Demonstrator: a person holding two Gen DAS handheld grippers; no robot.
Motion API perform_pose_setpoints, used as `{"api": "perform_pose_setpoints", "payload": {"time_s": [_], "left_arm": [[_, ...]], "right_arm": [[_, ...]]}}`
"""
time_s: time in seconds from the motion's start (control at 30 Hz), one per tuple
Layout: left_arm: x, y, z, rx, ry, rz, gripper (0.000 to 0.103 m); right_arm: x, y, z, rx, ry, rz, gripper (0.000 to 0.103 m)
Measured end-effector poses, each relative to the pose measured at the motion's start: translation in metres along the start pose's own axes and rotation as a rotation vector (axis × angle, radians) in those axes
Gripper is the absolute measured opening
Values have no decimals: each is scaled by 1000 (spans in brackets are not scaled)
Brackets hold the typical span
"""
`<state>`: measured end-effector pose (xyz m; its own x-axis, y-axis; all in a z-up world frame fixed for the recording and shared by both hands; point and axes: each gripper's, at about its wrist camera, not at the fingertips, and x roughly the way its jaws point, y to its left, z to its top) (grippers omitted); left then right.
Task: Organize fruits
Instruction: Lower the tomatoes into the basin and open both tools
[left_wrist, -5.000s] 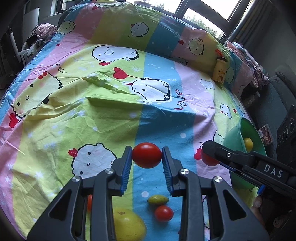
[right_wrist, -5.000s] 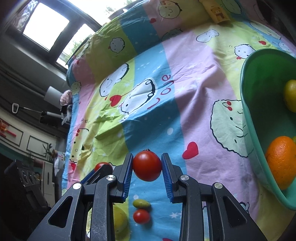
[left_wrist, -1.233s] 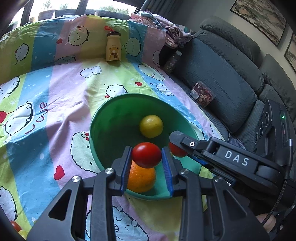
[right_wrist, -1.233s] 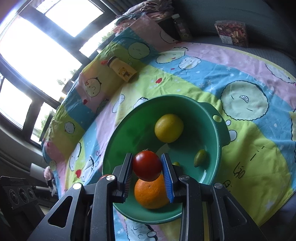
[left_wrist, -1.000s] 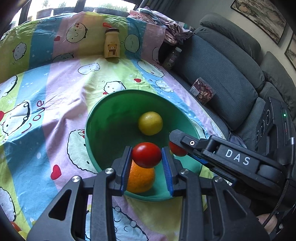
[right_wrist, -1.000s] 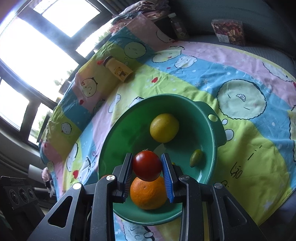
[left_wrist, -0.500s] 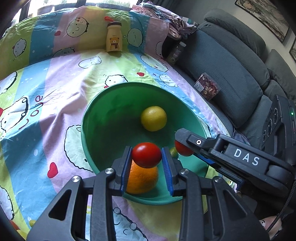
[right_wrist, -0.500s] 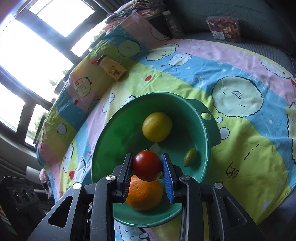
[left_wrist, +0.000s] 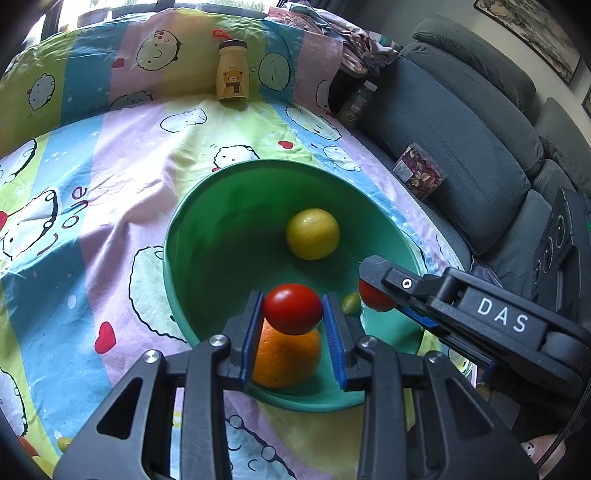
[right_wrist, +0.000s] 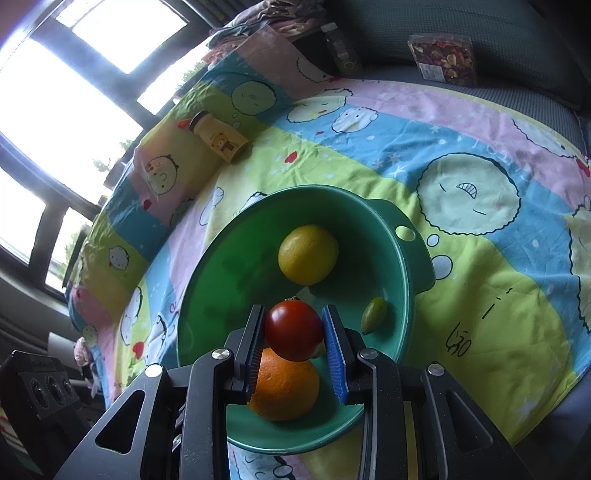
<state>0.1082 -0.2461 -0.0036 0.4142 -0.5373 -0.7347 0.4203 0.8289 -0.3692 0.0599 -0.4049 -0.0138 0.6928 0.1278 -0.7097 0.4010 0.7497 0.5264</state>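
The round orange fruit (left_wrist: 286, 360) in the green plastic basin (left_wrist: 184, 236) is half hidden behind each held tomato. A small green oval fruit (right_wrist: 373, 315) shows clearly in the right wrist view, but only as a sliver behind the jaws in the left. The left gripper (left_wrist: 293, 325) has its jaws closed on a smooth red tomato (left_wrist: 293, 308), held above the basin's near side. The right gripper (right_wrist: 294, 330) likewise clamps a second red tomato (right_wrist: 293, 329) over the orange. In the left view that right gripper's arm, marked DAS, covers the basin's right rim. A round yellow citrus (left_wrist: 313, 239) lies farther in. The basin sits on a cartoon-print striped sheet (left_wrist: 110, 177), beside a grey sofa (left_wrist: 461, 129). A yellow bear-print bottle (left_wrist: 232, 75) stands well beyond. Fruit at the left view's lower left corner is cut off.
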Motion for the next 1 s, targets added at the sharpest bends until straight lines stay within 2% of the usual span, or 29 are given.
{"api": "perform_pose_setpoints", "payload": {"time_s": [0.87, 0.93, 1.0], "left_arm": [[3, 6, 2, -30, -1, 20, 32], [2, 6, 2, -32, -4, 23, 35], [0, 5, 2, -33, -16, 24, 42]], "right_arm": [[-1, -5, 1, 17, -5, -32, 33], [-1, -6, 1, 29, -1, -25, 33], [0, -8, 1, 39, 3, -21, 33]]}}
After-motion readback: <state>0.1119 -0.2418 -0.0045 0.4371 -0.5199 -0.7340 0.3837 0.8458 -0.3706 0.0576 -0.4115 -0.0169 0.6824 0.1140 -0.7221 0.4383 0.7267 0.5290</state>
